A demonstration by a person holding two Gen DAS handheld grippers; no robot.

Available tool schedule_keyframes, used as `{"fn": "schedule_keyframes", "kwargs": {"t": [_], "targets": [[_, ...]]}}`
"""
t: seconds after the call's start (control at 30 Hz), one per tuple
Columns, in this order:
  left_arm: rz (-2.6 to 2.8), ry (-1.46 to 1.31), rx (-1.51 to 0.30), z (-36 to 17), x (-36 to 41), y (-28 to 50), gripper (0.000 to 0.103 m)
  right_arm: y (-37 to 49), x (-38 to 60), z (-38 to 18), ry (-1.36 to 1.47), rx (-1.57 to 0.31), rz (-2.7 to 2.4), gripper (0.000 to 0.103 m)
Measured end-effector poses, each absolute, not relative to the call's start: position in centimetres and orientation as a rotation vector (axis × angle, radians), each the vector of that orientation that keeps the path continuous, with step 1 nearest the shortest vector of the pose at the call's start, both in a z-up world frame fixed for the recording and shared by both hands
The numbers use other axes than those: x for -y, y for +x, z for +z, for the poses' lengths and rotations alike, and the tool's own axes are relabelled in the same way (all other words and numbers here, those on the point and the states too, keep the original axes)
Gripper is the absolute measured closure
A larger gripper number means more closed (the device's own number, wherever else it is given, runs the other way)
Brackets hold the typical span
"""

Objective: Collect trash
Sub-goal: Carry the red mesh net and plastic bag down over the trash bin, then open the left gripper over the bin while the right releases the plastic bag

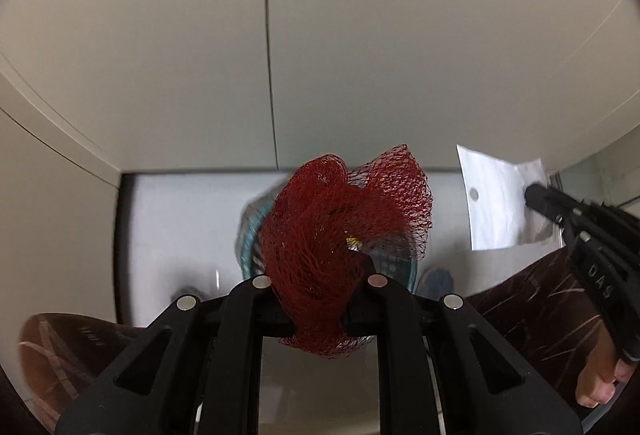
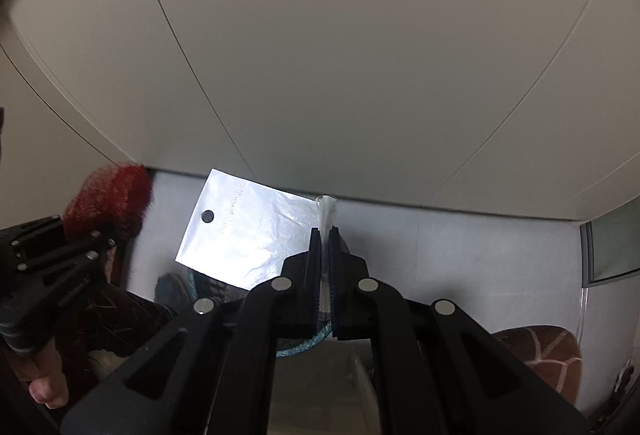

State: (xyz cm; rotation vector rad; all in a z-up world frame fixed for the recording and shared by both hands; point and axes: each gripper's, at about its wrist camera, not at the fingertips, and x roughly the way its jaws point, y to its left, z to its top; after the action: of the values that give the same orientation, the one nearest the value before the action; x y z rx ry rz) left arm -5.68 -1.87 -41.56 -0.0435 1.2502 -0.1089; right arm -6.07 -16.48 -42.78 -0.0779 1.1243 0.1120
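A bunched red mesh net bag (image 1: 340, 231) fills the middle of the left wrist view, and my left gripper (image 1: 320, 299) is shut on its lower part. My right gripper (image 2: 325, 251) is shut on one edge of a flat silvery plastic pouch (image 2: 244, 235) with a round hang hole. The pouch (image 1: 496, 203) and the right gripper (image 1: 536, 195) also show at the right of the left wrist view. The net bag (image 2: 110, 199) and left gripper (image 2: 96, 239) appear at the left of the right wrist view. A teal-rimmed container (image 1: 250, 243) sits below, mostly hidden behind the net.
Pale cabinet doors (image 1: 360, 35) with a vertical seam rise ahead. The white floor (image 2: 480, 255) lies below them. Patterned brown trouser legs (image 1: 540, 299) and a hand (image 1: 600, 379) show at the sides. A glass-like panel (image 2: 612, 247) stands at the far right.
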Motion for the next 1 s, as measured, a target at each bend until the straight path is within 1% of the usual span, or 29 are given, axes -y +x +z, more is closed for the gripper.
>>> {"fn": "schedule_keyframes", "kwargs": {"t": [0.2, 0.3, 0.4, 0.43, 0.47, 0.6, 0.63, 0.73, 0.83, 1.0], "targets": [[-0.13, 0.0, -1.393, -48.9, 2.5, -4.3, 0.089, -4.4, 17.0, -47.1, -0.079, -1.212, 0.093, 0.1], [-0.152, 0.013, -1.447, -51.4, 2.7, -4.3, 0.088, -4.0, 17.4, -48.8, -0.081, -1.248, 0.085, 0.1], [-0.178, 0.019, -1.471, -52.9, 3.5, -4.7, 0.082, -3.4, 17.5, -50.1, -0.084, -1.28, 0.081, 0.1], [-0.186, 0.017, -1.479, -53.4, 3.5, -4.7, 0.079, -3.1, 18.0, -50.4, -0.085, -1.289, 0.081, 0.1], [-0.188, 0.018, -1.483, -53.6, 3.2, -4.8, 0.073, -3.0, 18.1, -50.9, -0.085, -1.3, 0.081, 0.1], [-0.172, 0.047, -1.48, -54.3, 3.8, -4.9, 0.061, -2.1, 18.3, -52.2, -0.076, -1.326, 0.072, 0.1], [-0.167, 0.051, -1.471, -54.2, 3.8, -4.9, 0.055, -2.0, 18.0, -52.5, -0.074, -1.334, 0.069, 0.1], [-0.169, 0.056, -1.451, -53.8, 3.8, -5.0, 0.049, -1.7, 18.2, -53.4, -0.081, -1.354, 0.065, 0.1], [-0.181, 0.033, -1.446, -53.4, 3.6, -5.0, 0.039, -1.8, 19.0, -54.5, -0.089, -1.366, 0.076, 0.1], [-0.191, 0.007, -1.47, -53.9, 3.2, -4.9, 0.03, -1.7, 18.9, -56.2, -0.091, -1.403, 0.073, 0.1]]}}
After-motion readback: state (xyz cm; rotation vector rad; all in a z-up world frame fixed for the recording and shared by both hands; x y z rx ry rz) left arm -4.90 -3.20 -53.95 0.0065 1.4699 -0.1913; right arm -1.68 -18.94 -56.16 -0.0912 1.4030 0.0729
